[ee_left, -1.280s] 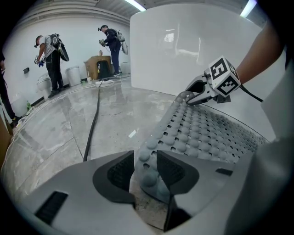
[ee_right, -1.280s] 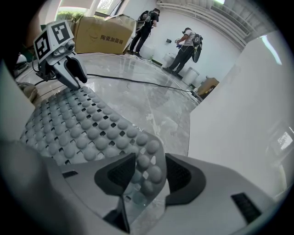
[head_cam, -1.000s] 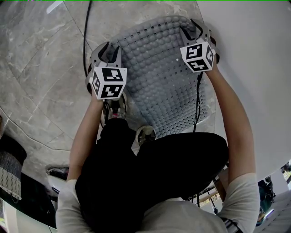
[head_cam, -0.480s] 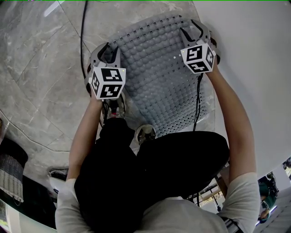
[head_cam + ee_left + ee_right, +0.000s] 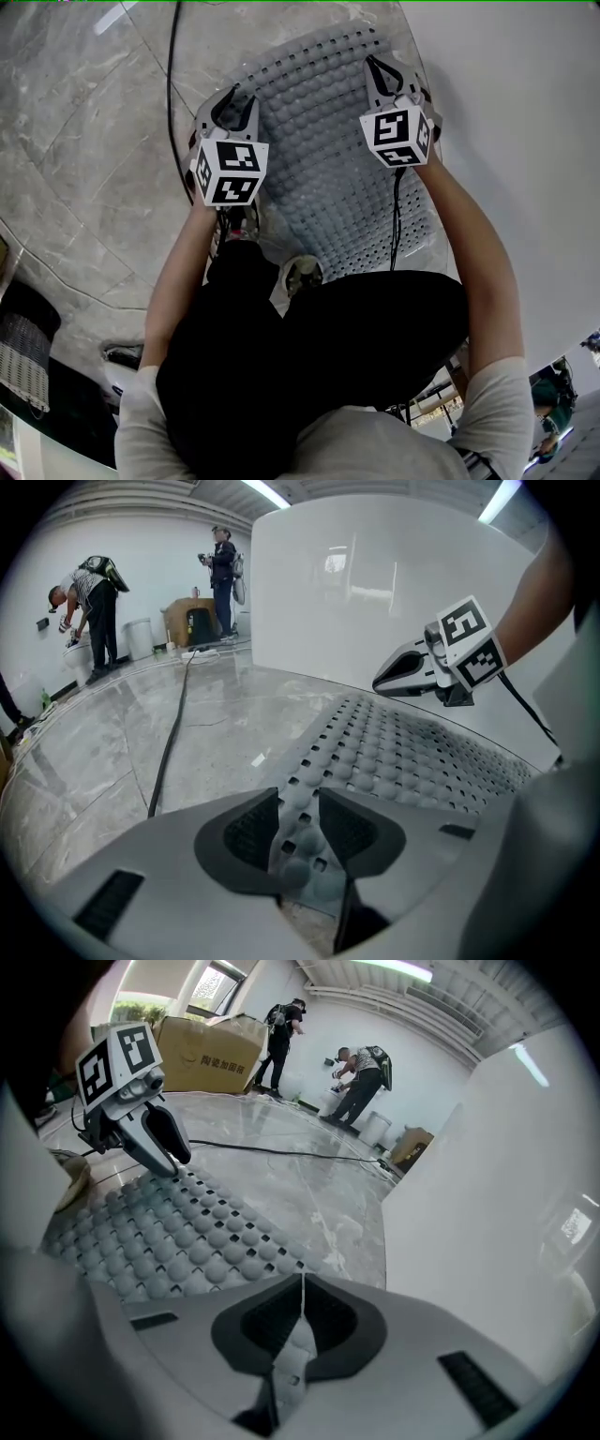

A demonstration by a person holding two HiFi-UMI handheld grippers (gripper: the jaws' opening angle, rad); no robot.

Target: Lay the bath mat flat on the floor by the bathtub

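Marble floor (image 5: 94,141) | grey nubbed, holed bath mat (image 5: 319,141) | left gripper (image 5: 298,803) agape | right gripper (image 5: 302,1283) just clamped its edge

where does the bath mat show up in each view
Head view: the bath mat lies upper centre, flat on the grey floor, its right edge along the tub.
Left gripper view: the bath mat runs from bottom centre out to the right.
Right gripper view: the bath mat fills the lower left.
Shared landmark: the white bathtub, right beside the mat in every view.
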